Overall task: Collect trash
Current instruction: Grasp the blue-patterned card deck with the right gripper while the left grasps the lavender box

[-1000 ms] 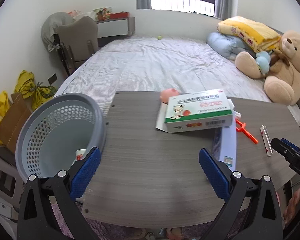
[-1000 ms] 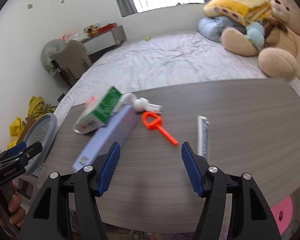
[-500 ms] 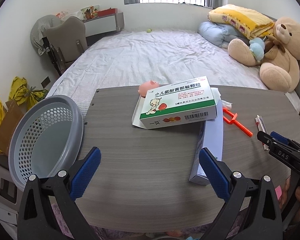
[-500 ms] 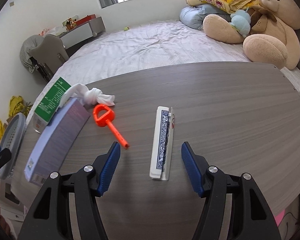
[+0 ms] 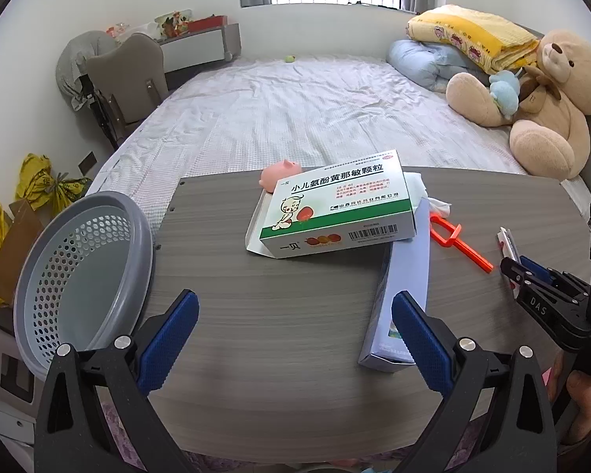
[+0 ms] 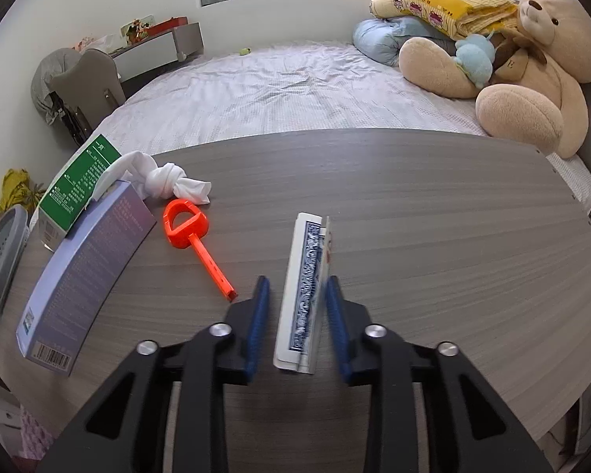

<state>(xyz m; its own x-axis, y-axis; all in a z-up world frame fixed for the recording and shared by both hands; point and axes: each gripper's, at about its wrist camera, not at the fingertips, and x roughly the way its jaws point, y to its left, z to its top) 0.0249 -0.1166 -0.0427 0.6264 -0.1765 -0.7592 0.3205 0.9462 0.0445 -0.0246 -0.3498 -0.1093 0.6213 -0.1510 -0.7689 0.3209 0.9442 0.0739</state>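
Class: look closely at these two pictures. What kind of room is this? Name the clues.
Most likely a bedroom: a wide bed with a pale checked sheet, a big tan teddy bear beside folded quilts, and a grey wood-grain table in front.

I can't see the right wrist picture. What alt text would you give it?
The right gripper has just been closing around a slim blue-patterned card box lying on a grey wooden table; whether the blue pads press it is unclear. To the left lie an orange plastic key, a knotted white cloth and two cartons, with a bed and teddy bear behind.
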